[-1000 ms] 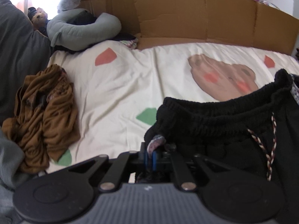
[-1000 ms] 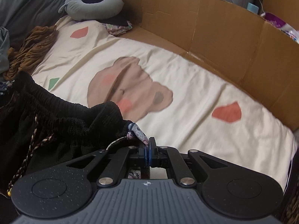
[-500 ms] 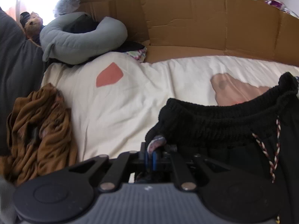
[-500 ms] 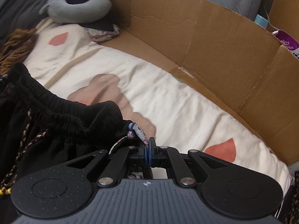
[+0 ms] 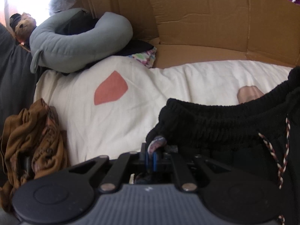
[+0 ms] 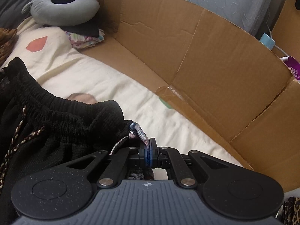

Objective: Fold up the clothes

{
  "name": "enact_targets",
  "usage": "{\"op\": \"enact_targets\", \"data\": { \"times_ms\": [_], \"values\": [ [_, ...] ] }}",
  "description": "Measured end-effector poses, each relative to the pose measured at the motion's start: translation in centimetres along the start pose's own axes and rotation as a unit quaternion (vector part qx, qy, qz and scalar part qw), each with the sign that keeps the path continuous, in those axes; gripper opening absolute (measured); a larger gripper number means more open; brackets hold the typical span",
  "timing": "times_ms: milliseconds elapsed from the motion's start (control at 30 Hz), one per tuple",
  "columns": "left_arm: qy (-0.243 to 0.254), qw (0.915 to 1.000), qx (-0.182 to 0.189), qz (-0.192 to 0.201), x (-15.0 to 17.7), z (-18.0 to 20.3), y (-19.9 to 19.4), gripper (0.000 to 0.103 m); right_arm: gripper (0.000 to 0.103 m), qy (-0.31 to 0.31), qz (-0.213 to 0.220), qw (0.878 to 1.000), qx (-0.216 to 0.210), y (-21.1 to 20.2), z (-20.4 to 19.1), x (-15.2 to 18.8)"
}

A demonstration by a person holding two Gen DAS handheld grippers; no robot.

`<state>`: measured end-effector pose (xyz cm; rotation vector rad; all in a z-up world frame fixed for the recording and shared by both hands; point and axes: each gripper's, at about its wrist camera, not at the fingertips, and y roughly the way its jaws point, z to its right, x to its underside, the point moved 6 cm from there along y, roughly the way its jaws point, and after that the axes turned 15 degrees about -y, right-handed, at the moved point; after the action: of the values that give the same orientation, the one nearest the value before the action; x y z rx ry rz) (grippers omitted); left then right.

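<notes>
Both grippers have carried the black drawstring shorts (image 5: 234, 129) across the bed toward its far edge: in the left wrist view the bear print on the cream bedsheet (image 5: 131, 120), wholly visible a second ago, is now almost covered by the waistband, and the grey neck pillow (image 5: 78, 43) at the far left corner looms nearer. In the right wrist view the cardboard wall (image 6: 215, 61) along the far edge now fills much more of the picture.

The left gripper (image 5: 151, 158) is closed on the left corner of the waistband, a small patterned tab of fabric pinched between its blue pads. The right gripper (image 6: 148, 154) is clamped fully shut on the right corner, where a striped tab and a thin cord run into the jaws. The waistband hangs stretched between the two, sagging slightly in the middle, with the braided drawstring (image 5: 277, 153) dangling down the front. The rest of the shorts drops below the cameras and cannot be seen.

This looks like the spreading step: the garment is being moved to open sheet so it can be laid flat before any fold. A crumpled brown garment (image 5: 31, 150) lies at the left edge of the bed, well apart from the shorts, probably waiting its turn.
</notes>
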<state>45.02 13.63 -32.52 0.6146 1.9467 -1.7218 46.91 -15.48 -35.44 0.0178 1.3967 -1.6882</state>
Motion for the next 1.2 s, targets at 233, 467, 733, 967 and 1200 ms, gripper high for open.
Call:
{"op": "enact_targets", "data": {
  "times_ms": [233,467,733,967,1200],
  "values": [
    [-0.009,0.9965,-0.005,-0.083,0.6,1.0,4.3,0.013,0.003,0.029,-0.059,0.998,-0.017,4.1,0.5,2.3],
    [0.004,0.9960,-0.023,-0.086,0.1,-0.7,4.1,0.055,0.043,0.039,-0.063,0.996,-0.045,4.6,2.1,4.4],
    [-0.002,0.9963,-0.006,-0.085,-0.8,-4.1,0.6,0.056,0.043,0.009,-0.036,0.996,-0.085,2.0,3.9,5.5],
    [-0.033,0.9985,0.010,-0.043,-2.1,-4.6,-2.9,0.054,0.042,0.040,-0.012,0.995,-0.090,-1.4,5.4,6.4],
    [-0.023,0.9950,0.084,-0.049,0.3,-0.1,-2.6,0.025,0.019,0.061,0.050,0.991,-0.110,-3.0,3.7,5.7]
  ]
}}
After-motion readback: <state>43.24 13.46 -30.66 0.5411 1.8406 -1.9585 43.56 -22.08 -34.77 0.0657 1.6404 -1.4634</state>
